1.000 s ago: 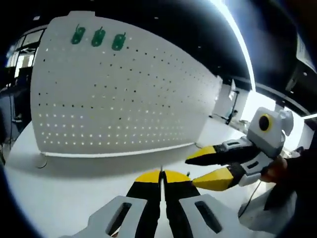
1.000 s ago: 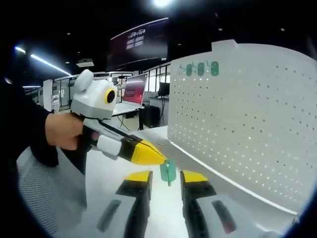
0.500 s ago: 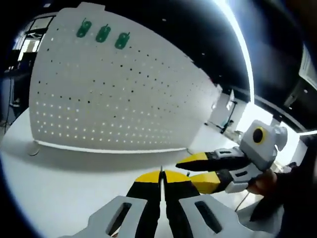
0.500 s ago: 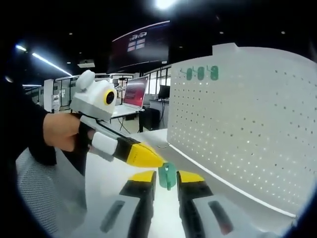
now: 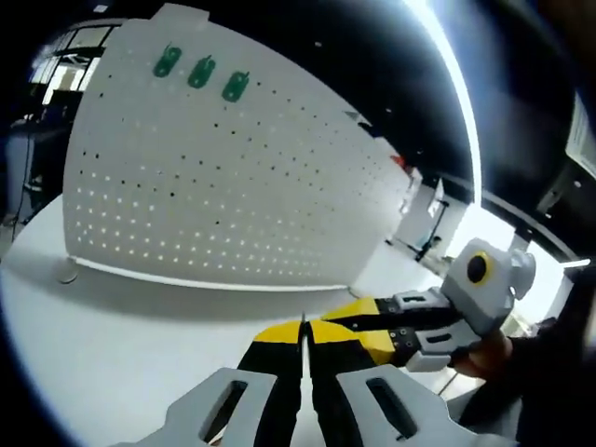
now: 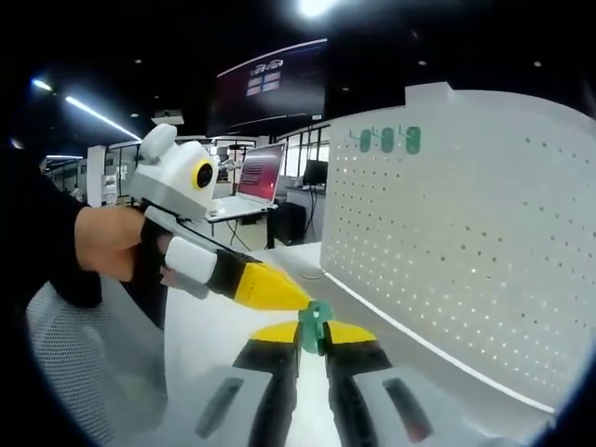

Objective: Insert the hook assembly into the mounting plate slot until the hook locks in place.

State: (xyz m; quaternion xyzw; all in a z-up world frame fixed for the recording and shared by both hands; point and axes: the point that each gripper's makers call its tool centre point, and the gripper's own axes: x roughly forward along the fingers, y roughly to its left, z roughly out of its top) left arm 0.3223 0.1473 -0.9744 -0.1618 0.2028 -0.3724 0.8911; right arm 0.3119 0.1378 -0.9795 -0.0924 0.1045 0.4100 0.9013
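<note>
A white pegboard (image 5: 233, 186) stands upright on the table, with three green hooks (image 5: 200, 71) set in a row near its top. The right gripper view shows the same pegboard (image 6: 466, 242) and its hooks (image 6: 386, 140) from the side. My right gripper (image 6: 315, 335) is shut on a loose green hook (image 6: 315, 324), which sticks up between its yellow tips. My left gripper (image 5: 303, 326) is shut, jaws pressed together. Its yellow tip (image 6: 270, 287) comes in from the left and ends right beside the held hook. The right gripper (image 5: 368, 321) lies just right of the left one's jaws.
The white table (image 5: 112, 326) runs in front of the pegboard's foot. A person's hand (image 6: 107, 244) holds the left gripper. An open laptop (image 6: 256, 177) sits on a desk behind. A grey mesh surface (image 6: 74, 372) lies at the lower left.
My right gripper's jaws have come together from wide apart onto the green hook. The two grippers have drawn closer. The left view has shifted slightly.
</note>
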